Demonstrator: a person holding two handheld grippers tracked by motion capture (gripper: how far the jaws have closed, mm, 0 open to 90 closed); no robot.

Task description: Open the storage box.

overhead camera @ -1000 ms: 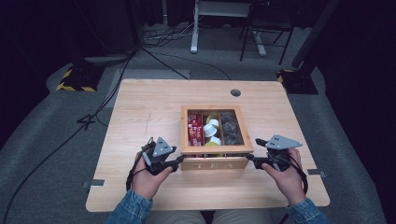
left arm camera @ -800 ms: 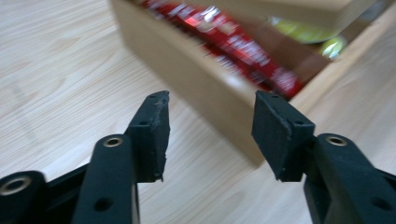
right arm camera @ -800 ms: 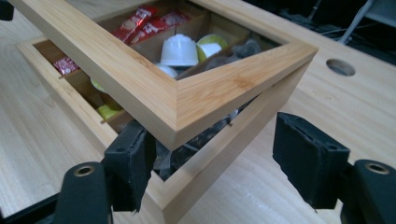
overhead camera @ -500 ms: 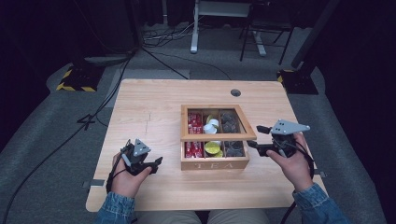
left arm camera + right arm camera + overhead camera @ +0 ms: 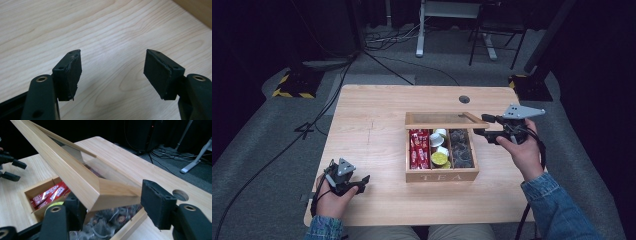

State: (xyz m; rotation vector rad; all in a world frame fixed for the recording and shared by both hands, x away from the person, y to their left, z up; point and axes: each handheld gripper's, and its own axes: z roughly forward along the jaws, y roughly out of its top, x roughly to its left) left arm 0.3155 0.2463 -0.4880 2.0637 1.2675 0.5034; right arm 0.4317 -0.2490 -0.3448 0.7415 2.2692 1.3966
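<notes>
A pale wood table fills mid-frame on grey carpet; the left gripper gapes empty, the right gripper clasps the tea box lid.

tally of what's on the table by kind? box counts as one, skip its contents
Wooden tea box, lid raised: 1
Grippers: 2, the left gripper low over the table, the right gripper at the lid corner
Round hole in the tabletop: 1
Total: 4
</notes>
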